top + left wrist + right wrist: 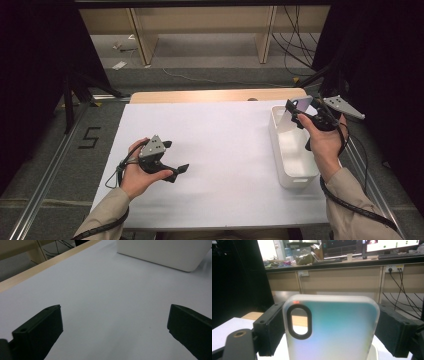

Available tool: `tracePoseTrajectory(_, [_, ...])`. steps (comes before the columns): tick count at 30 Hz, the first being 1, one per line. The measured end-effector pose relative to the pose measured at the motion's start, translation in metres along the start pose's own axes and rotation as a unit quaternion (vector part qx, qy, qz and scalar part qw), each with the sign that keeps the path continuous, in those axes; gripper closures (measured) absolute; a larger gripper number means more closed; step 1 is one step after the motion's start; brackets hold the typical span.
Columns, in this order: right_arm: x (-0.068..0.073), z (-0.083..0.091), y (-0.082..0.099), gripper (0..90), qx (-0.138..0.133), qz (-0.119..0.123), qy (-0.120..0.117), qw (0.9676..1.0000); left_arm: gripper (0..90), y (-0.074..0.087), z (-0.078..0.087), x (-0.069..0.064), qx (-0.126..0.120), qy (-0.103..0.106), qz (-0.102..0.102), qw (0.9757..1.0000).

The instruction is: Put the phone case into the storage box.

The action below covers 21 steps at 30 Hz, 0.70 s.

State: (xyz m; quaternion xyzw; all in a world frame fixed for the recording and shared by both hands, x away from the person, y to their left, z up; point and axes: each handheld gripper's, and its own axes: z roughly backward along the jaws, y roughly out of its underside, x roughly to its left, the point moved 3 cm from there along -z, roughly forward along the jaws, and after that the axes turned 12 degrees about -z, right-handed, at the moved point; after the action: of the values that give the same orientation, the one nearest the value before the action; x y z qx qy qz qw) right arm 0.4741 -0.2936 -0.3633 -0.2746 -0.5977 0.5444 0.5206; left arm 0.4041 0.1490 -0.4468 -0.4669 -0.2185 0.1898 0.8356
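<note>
On the wide white paper-covered counter [215, 150] stands a long white plastic bin [292, 165], above whose far end the right claw [295, 111] clamps a frosted translucent phone case [332, 330] by its side edges, probably light, flexible and slippery, while the left claw [176, 157] gapes empty.

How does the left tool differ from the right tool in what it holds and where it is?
The left tool is open with nothing between its jaws; the right tool is shut on a translucent phone case. The left tool sits low over the white table sheet, while the right tool is raised above the white bin. Both are black, two-jawed and hand-held.
</note>
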Motion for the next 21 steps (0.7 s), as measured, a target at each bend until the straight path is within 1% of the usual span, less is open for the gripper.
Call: tracePoseTrajectory(21, [-0.0055, 0.0004, -0.0012, 17.8, -0.003, -0.001, 0.007, 1.0000, 0.0, -0.0001, 0.0003, 0.0001, -0.001, -0.001, 0.001, 1.0000])
